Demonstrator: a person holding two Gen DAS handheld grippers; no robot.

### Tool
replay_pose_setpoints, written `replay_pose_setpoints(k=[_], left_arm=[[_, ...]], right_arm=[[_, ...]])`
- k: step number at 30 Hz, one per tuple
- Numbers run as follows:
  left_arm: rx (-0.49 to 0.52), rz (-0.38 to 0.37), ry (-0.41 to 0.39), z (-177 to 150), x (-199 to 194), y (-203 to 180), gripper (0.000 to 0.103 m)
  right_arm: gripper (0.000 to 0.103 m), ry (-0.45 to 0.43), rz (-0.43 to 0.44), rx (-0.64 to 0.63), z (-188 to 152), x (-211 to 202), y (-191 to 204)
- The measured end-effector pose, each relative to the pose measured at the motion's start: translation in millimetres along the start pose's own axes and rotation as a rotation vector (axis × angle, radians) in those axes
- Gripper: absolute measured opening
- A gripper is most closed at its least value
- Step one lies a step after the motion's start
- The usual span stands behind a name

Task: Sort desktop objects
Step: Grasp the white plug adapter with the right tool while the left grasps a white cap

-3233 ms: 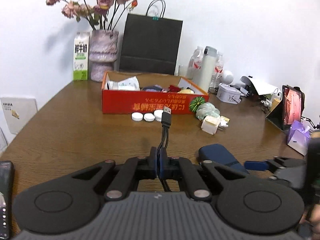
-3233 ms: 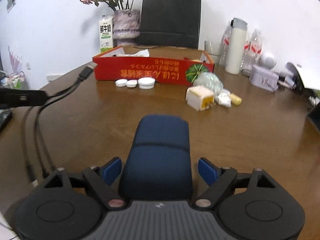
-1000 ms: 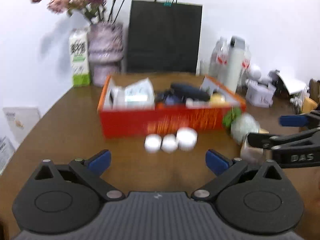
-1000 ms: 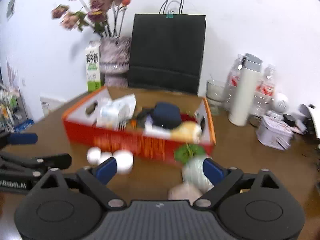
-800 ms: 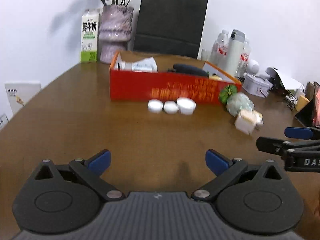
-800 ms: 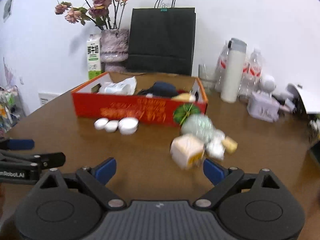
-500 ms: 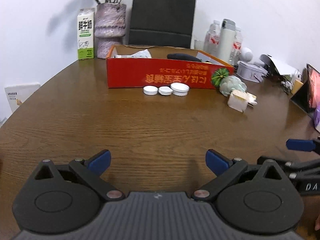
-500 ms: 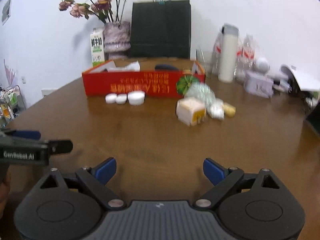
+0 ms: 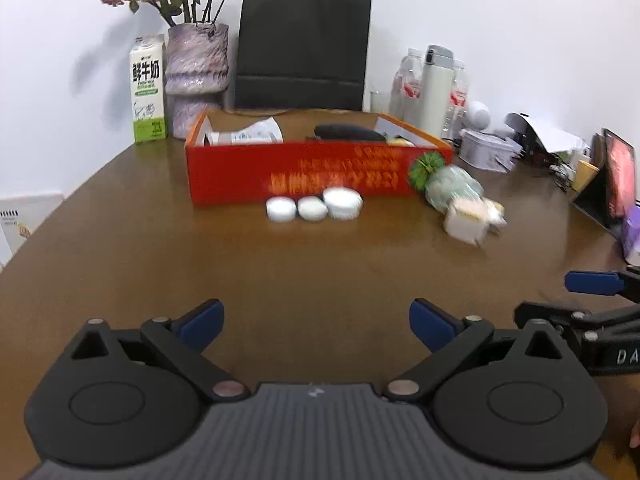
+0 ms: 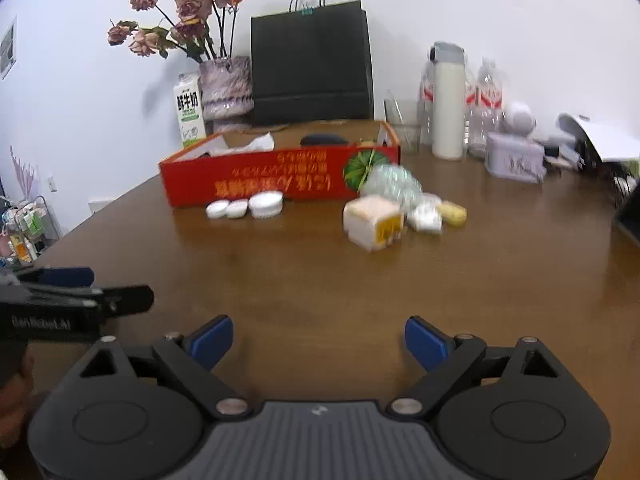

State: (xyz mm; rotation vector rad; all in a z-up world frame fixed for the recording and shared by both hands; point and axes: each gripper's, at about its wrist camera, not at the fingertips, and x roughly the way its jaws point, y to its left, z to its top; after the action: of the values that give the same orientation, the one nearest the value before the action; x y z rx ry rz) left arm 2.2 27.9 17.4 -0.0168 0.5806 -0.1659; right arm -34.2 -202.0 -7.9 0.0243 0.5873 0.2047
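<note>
Brown wooden counter (image 9: 160,264) carries a red box (image 9: 304,172) far off, three white caps (image 9: 314,208) before it, while left gripper (image 9: 316,320) and right gripper (image 10: 318,338) gape wide, empty.

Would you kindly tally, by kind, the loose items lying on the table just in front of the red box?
White round lids: 3
Bubble-wrapped bundle with green top: 1
White and yellow cube box: 1
Small white packet: 1
Small yellow piece: 1
Total: 7
</note>
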Motion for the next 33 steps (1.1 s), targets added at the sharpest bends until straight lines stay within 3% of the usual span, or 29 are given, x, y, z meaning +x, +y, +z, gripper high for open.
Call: replay_pose_setpoints(k=[4, 5, 7, 9, 10, 11, 13, 16, 19, 22, 28, 33], left_arm=[[0.019, -0.09, -0.04, 36.4, 36.6, 1.2, 0.075], [0.028, -0.093, -0.038, 44.2, 48.6, -1.3, 0.064], [0.073, -0.113, -0.027, 57.8, 72.9, -5.8, 0.054], [0.143, -0.142, -0.025, 67.0, 94.0, -10.7, 0.054], [0.185, -0.122, -0.02, 69.8, 102.4, -13.5, 0.054], [0.234, -0.102, -0.01, 71.4, 110.4, -16.4, 0.054], [0.351, -0.134, 0.024, 74.5, 125.8, -19.3, 0.054], [0.414, -0.164, 0.086, 76.0, 144.9, -15.1, 0.058], [0.398, -0.216, 0.117, 76.1, 150.3, -4.9, 0.05], [0.368, -0.253, 0.139, 76.2, 147.9, 1.6, 0.03], [0.334, -0.195, 0.132, 76.9, 143.1, -8.0, 0.029], [0.229, -0.138, 0.069, 62.6, 96.6, -14.7, 0.029]], right_arm=[[0.088, -0.01, -0.034, -0.047, 32.3, 30.5, -12.4], [0.087, -0.008, -0.029, -0.049, 40.9, 41.2, -16.6], [0.08, 0.006, -0.03, -0.05, 55.4, 63.3, -23.9], [0.073, 0.029, -0.032, -0.049, 65.9, 84.3, -29.4], [0.071, 0.042, -0.03, -0.043, 70.4, 93.1, -31.0], [0.07, 0.048, -0.022, -0.035, 73.8, 100.3, -33.4], [0.069, 0.048, -0.011, -0.025, 76.8, 107.2, -35.7], [0.069, 0.043, 0.003, -0.027, 74.4, 113.0, -36.7], [0.06, 0.032, 0.002, -0.03, 70.7, 111.9, -36.9], [0.059, 0.023, 0.039, -0.018, 70.3, 110.2, -38.3], [0.055, 0.039, 0.021, -0.061, 74.0, 123.4, -29.0], [0.055, 0.033, 0.063, -0.051, 71.2, 119.7, -28.8]])
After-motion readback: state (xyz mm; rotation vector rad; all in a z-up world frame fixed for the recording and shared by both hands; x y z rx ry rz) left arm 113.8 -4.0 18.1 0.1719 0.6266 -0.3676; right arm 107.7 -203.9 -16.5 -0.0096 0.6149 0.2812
